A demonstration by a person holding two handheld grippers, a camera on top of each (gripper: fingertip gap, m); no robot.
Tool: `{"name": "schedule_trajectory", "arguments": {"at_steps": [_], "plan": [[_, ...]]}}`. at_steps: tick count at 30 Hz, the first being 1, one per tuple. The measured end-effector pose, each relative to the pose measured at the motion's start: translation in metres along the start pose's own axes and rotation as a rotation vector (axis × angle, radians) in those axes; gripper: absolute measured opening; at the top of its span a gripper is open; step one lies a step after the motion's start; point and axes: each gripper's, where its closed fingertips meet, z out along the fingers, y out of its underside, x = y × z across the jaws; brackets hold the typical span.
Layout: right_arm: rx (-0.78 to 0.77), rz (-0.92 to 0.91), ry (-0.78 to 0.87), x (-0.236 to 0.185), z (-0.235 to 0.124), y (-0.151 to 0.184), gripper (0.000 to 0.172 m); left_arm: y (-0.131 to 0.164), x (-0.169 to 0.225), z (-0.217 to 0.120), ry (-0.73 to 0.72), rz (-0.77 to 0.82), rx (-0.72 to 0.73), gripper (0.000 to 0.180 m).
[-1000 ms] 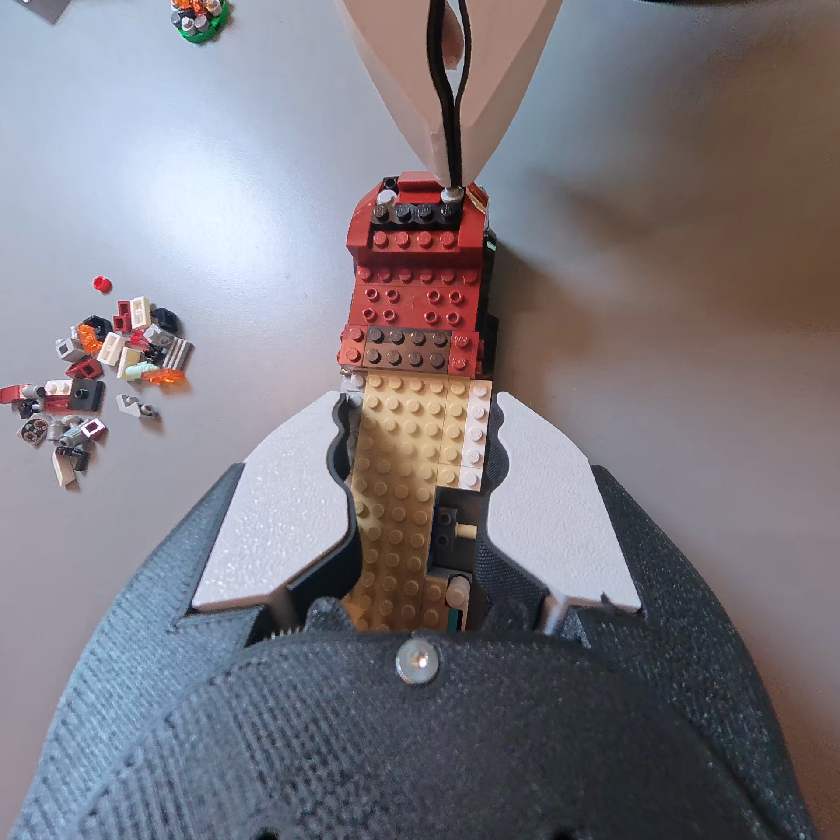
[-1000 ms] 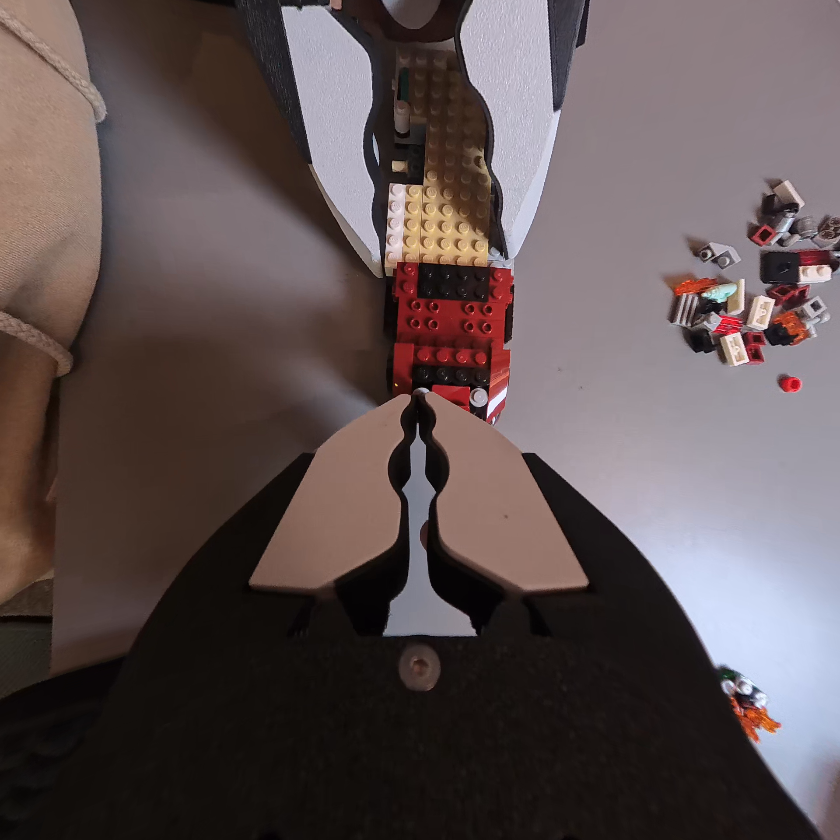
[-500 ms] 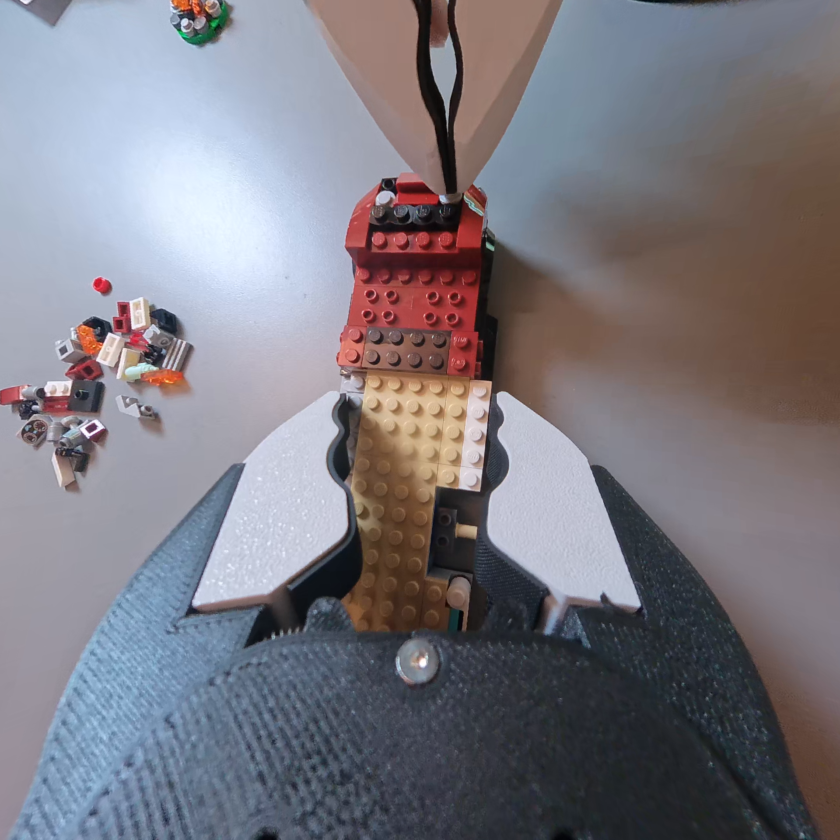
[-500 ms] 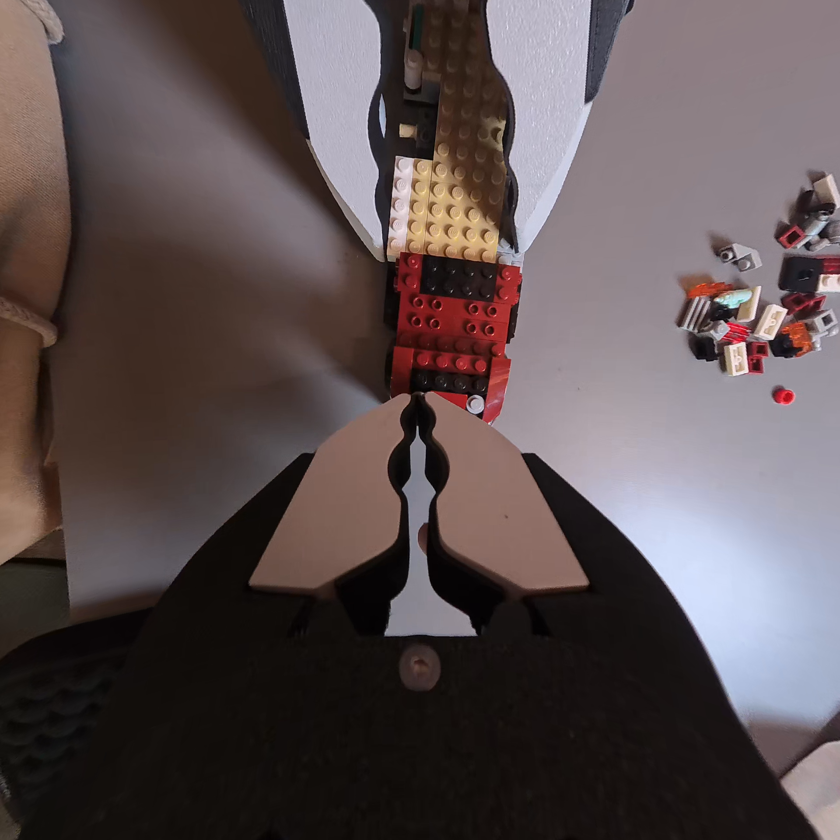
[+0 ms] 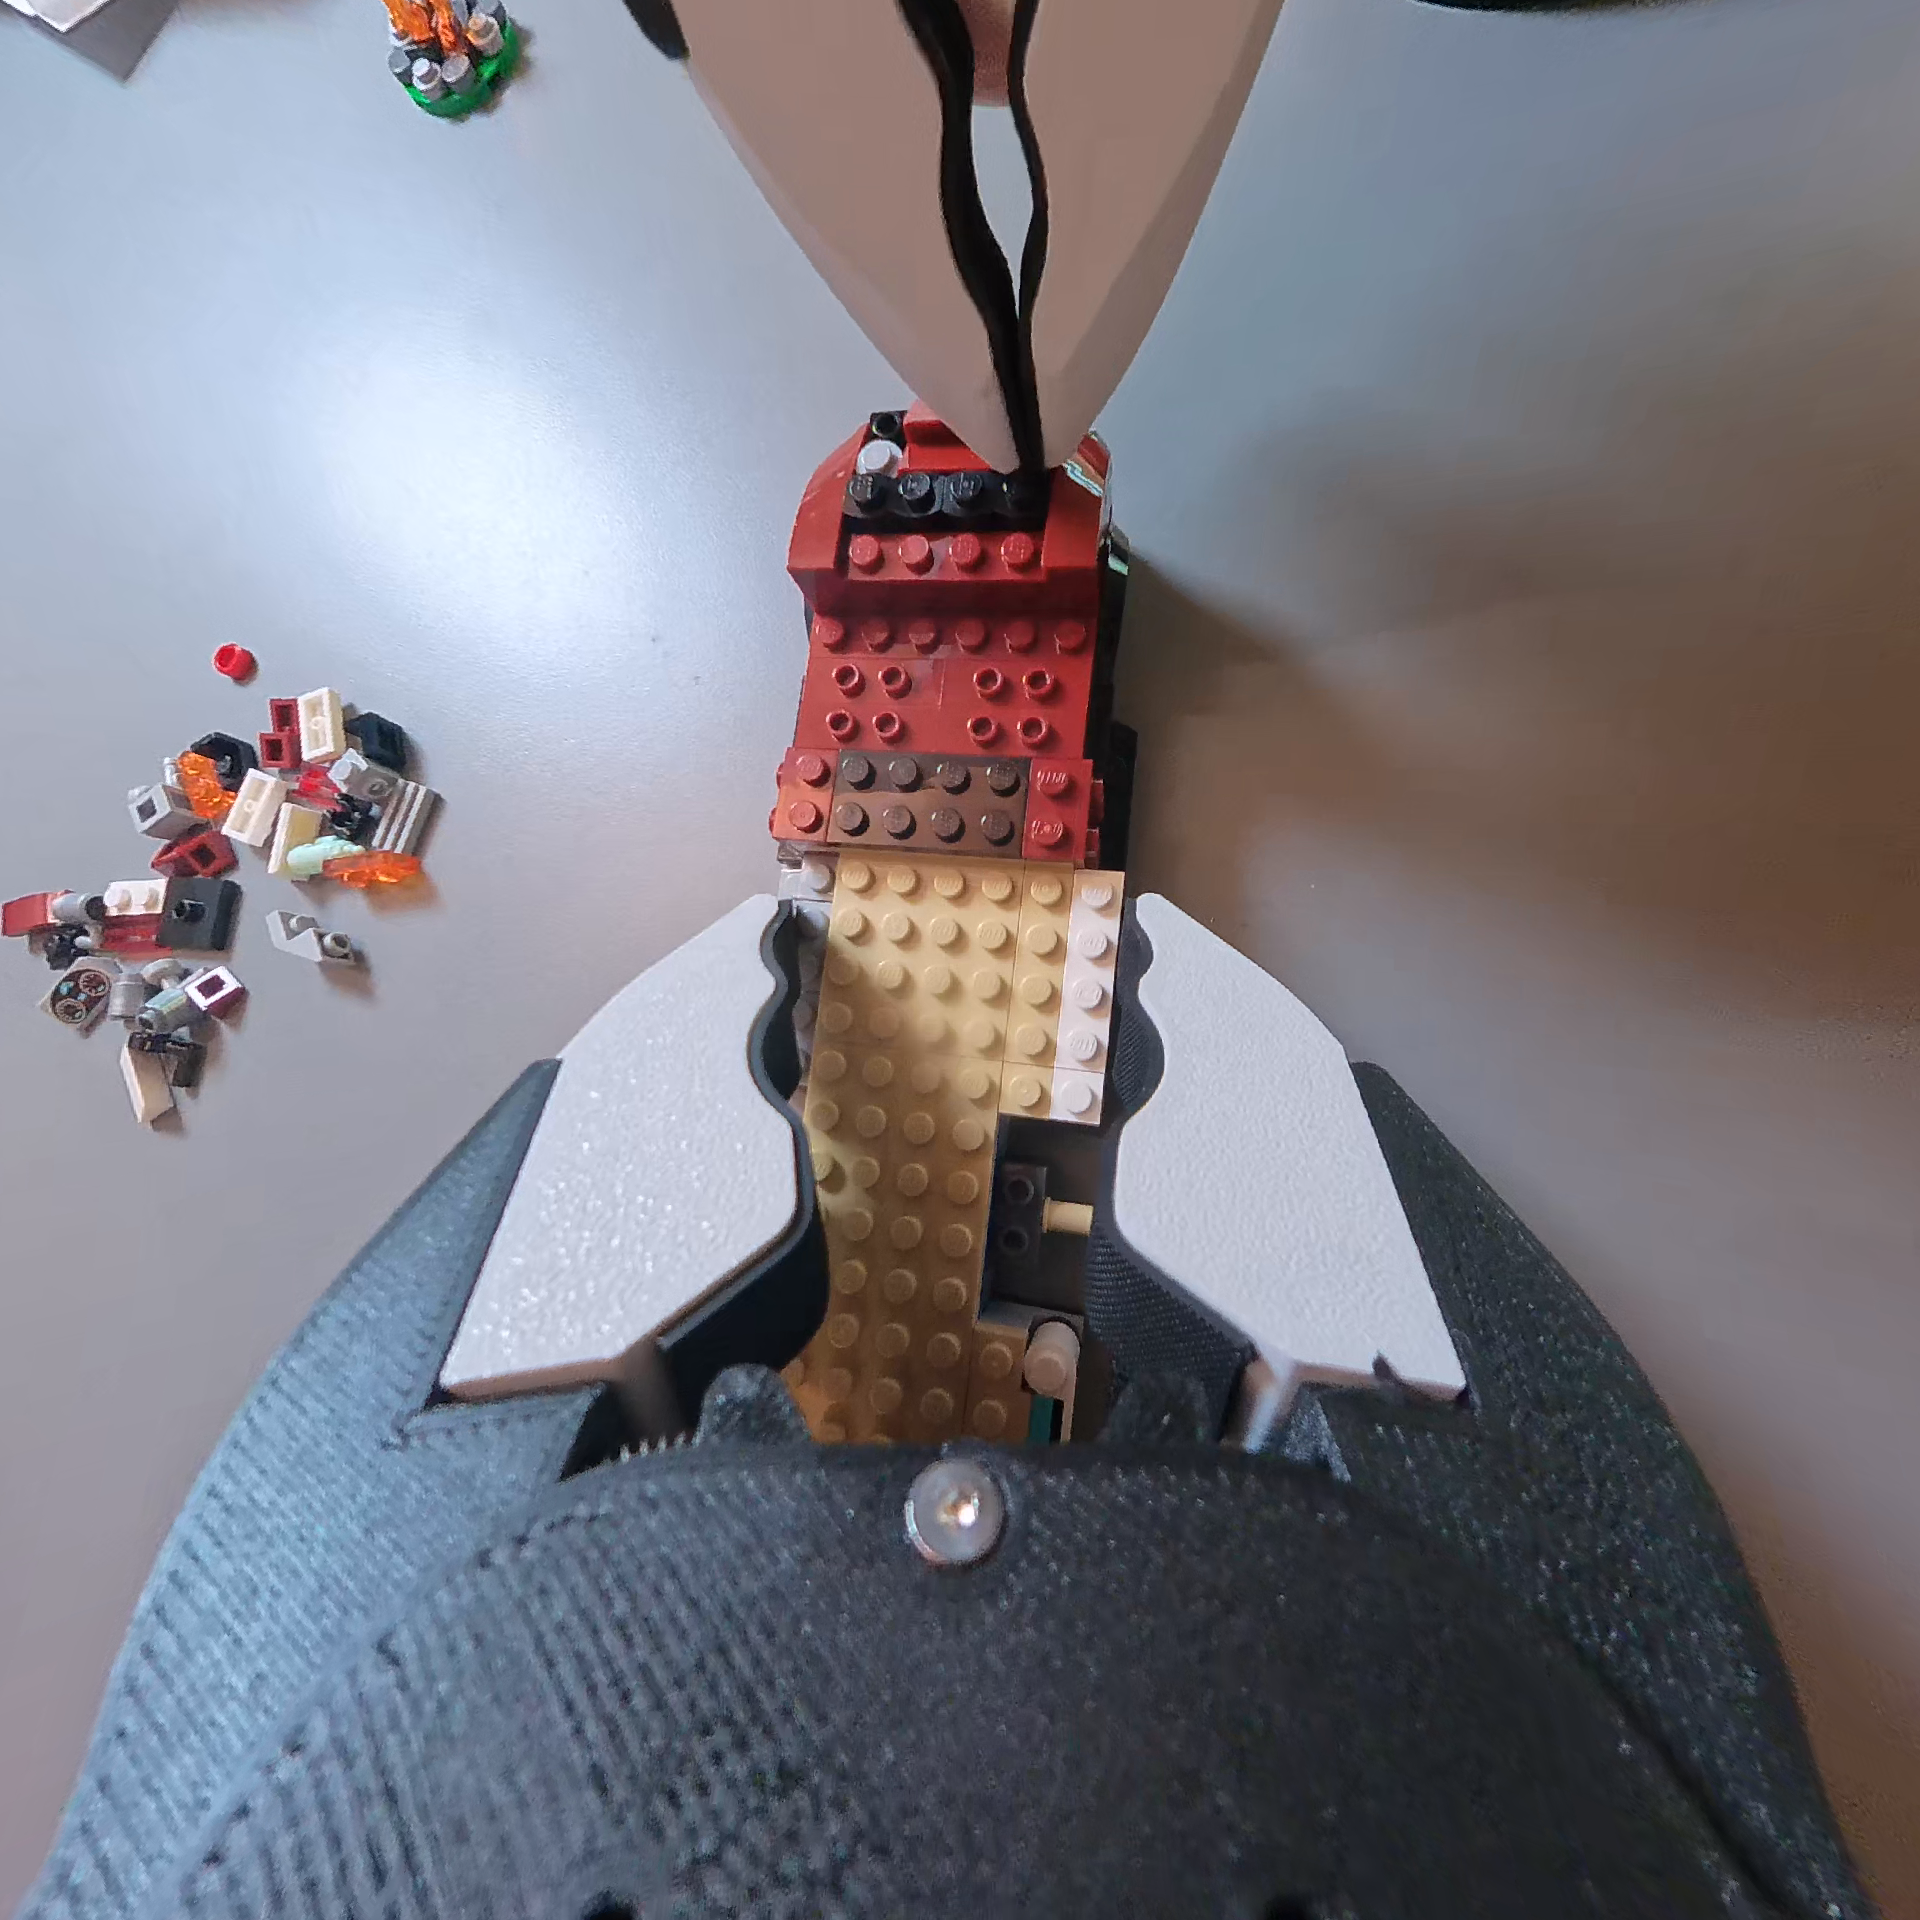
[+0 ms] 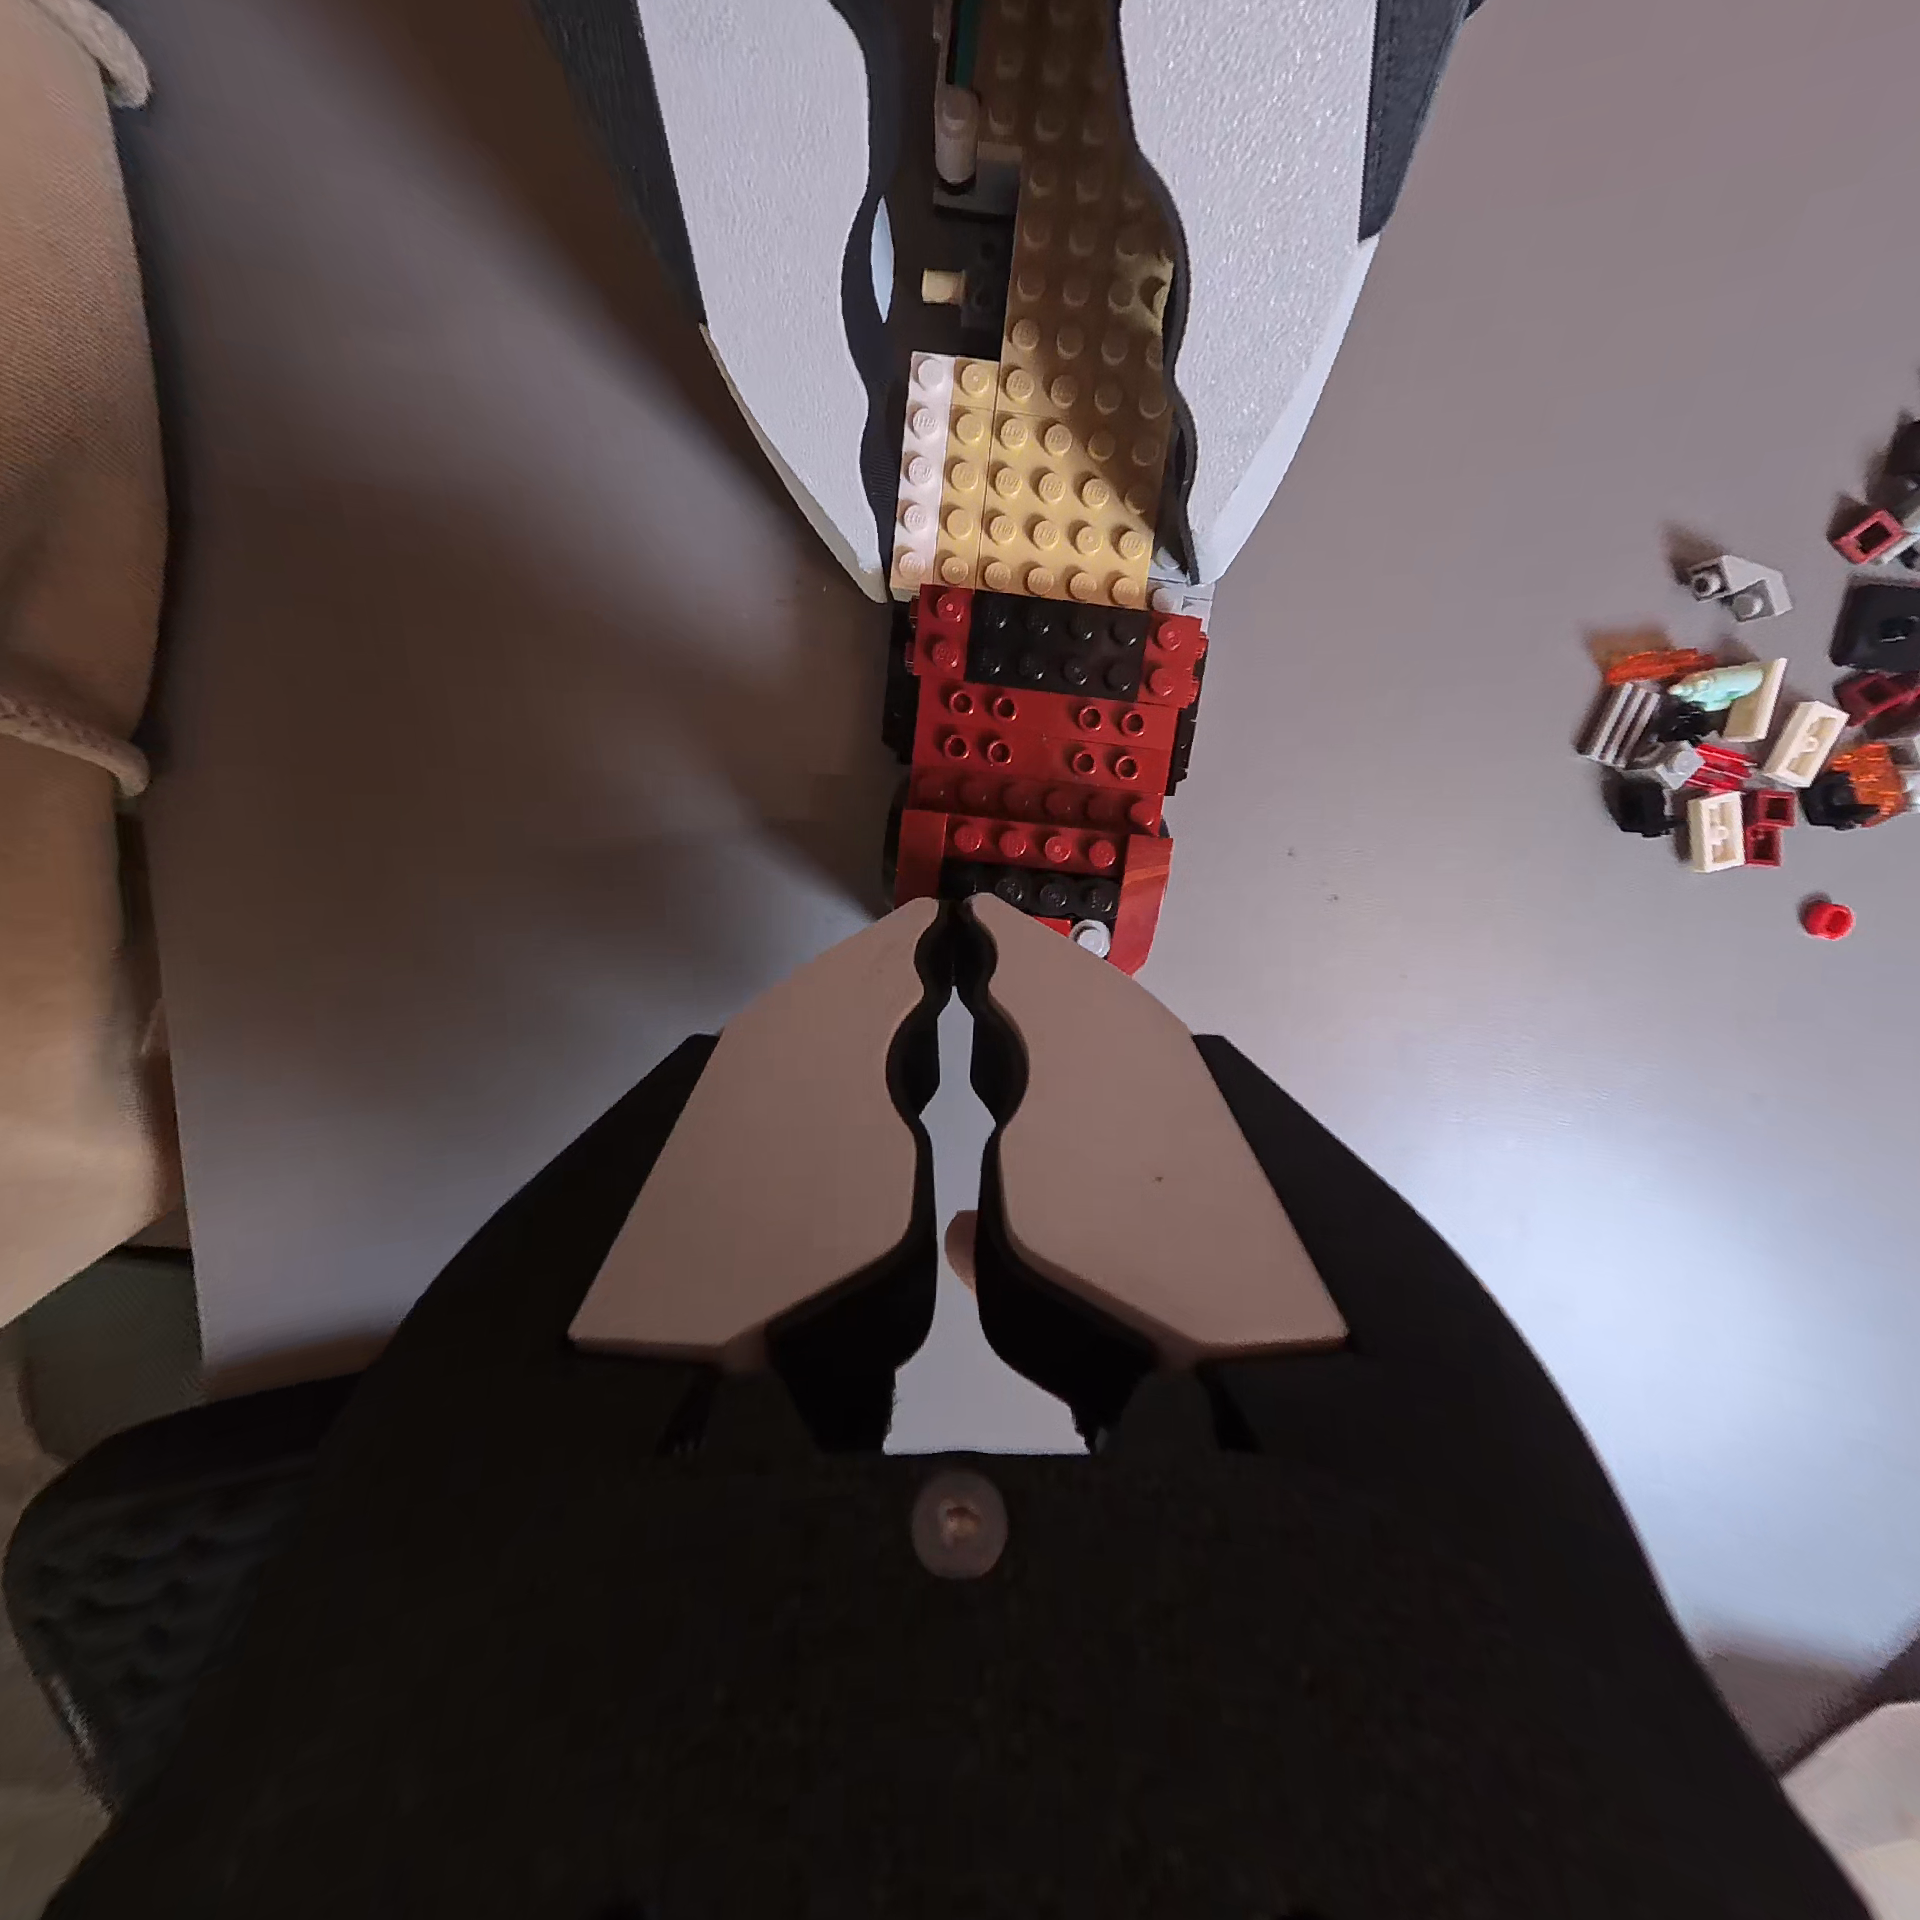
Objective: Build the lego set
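Left hand-held gripper (image 5: pixel 951 935) lies level, clamping the tan-and-dark-red brick-built model (image 5: pixel 945 727) on the grey bench (image 5: pixel 1507 520). Right hand-held gripper (image 6: pixel 954 914), shut and holding nothing, has its tips on the model's far end, now over the black studs rather than the grey one.

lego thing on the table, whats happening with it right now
The left gripper is clamped around the tan end of a long brick model lying on the grey table. The right gripper, fingers shut, has its tips at the dark red far end, by the black studs. A pile of loose small pieces lies off to one side, untouched.
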Motion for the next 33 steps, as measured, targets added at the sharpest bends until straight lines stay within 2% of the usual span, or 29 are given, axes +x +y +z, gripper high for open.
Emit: {"name": "schedule_trajectory", "arguments": {"at_steps": [4,7,28,33], "plan": [[0.087,0.042,-0.033,-0.006,-0.006,-0.004,0.0,0.0,0.0,0.0,0.001,0.001,0.002,0.059],[0.112,0.057,0.005,0.001,-0.013,-0.003,0.0,0.0,0.0,0.0,0.001,0.001,0.003,0.059],[-0.04,0.052,-0.029,0.001,-0.001,0.004,0.0,0.0,0.0,0.0,0.003,0.002,0.005,0.059],[0.004,0.045,-0.002,0.001,-0.001,0.003,0.0,0.001,0.0,-0.001,0.006,0.006,0.007,0.059]]}}
